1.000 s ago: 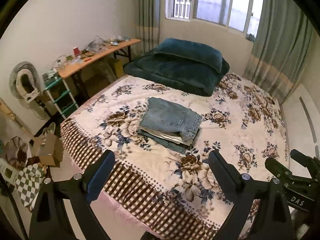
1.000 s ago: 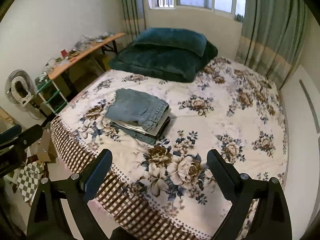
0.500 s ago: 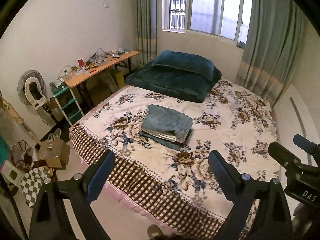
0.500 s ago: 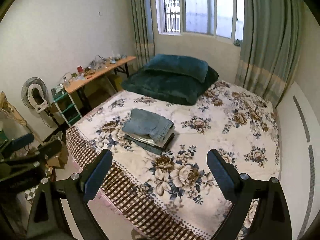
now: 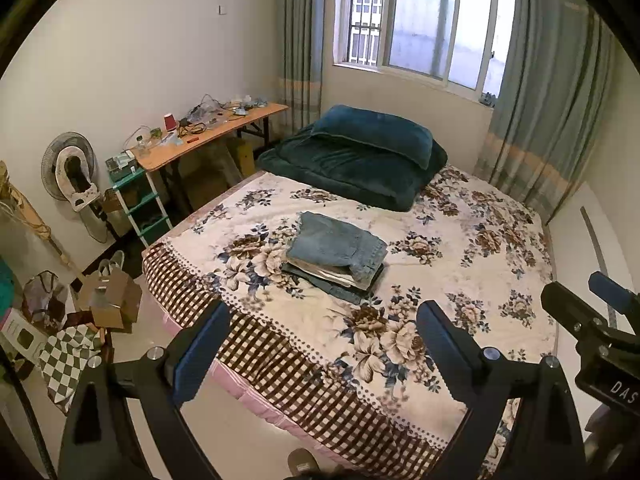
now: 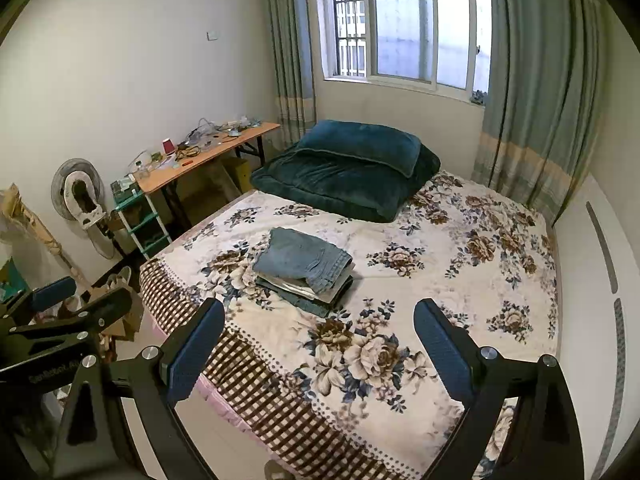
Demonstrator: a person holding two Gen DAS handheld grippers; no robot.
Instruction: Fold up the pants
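While jaws gape, folded pants (image 5: 335, 252) top stack on bed (image 5: 460, 280).

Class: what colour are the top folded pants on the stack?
Faded blue denim pants; clearest in the right wrist view.

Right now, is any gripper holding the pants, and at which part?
Nothing is held. The left gripper and the right gripper are both open and empty, away from the bed. The folded pants lie stacked there, untouched.
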